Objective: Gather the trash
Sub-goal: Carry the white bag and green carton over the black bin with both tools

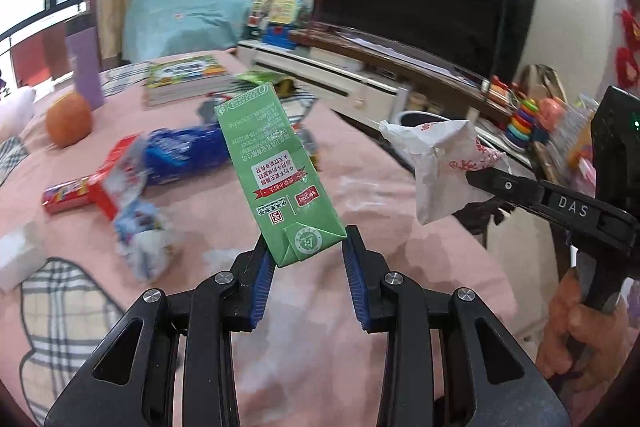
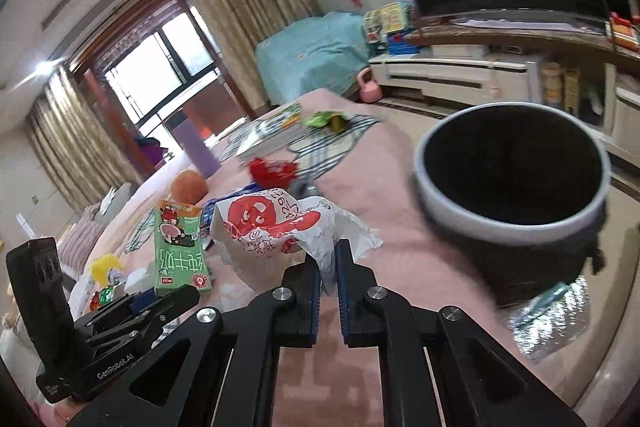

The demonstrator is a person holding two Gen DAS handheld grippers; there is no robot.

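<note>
- The orange round fruit [image 1: 68,121] lies near the far left edge of the pink-covered tabletop [image 1: 360,195], beside a purple upright box [image 1: 85,67].
- A red snack box [image 1: 108,183] and a blue biscuit packet [image 1: 184,155] lie just right of the fruit, touching each other, towards the middle of the tabletop.
- A stack of books [image 1: 184,79] rests at the far edge.
- The left hand-held gripper [image 1: 308,251] is closed on the lower end of a green milk carton [image 1: 276,171]; both blue pads press its sides, and the carton is tilted and lifted above the tabletop.
- The right hand-held gripper [image 2: 328,259] has its jaws almost together, pinching a crumpled white paper wrapper with red print [image 2: 280,223], which hangs in the air over the right edge of the tabletop.
- A dark round bin with a pale rim [image 2: 516,187] stands just beyond that right edge, its mouth open upward, near the wrapper.
</note>
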